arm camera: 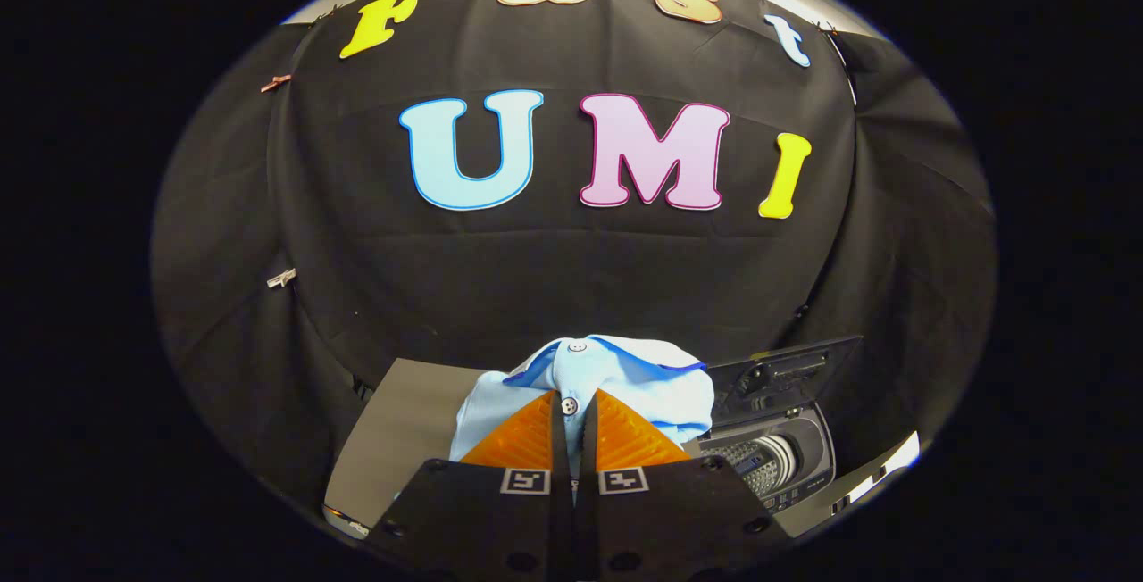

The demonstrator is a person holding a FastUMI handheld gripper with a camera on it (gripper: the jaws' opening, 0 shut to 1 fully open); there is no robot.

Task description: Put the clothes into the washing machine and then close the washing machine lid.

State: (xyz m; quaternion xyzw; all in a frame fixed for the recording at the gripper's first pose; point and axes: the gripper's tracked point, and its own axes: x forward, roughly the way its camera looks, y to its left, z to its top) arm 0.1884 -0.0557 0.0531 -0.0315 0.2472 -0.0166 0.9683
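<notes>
Orange fingers (536,435) of the gripper (571,439) are being pressed nearly together on the shirt's (616,377) button placket; the shirt is being held up over the table (402,421); the washer (777,457), lid (786,372) raised, is lying right; fabric should be carried well over the drum before being released.

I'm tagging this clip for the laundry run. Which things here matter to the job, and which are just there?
Part of the job:
- light blue shirt, pinched between the orange fingers of the gripper
- washing machine, beyond the fingers to one side
- its lid, raised open

Just there:
- grey tabletop under the shirt
- black cloth wall
</notes>
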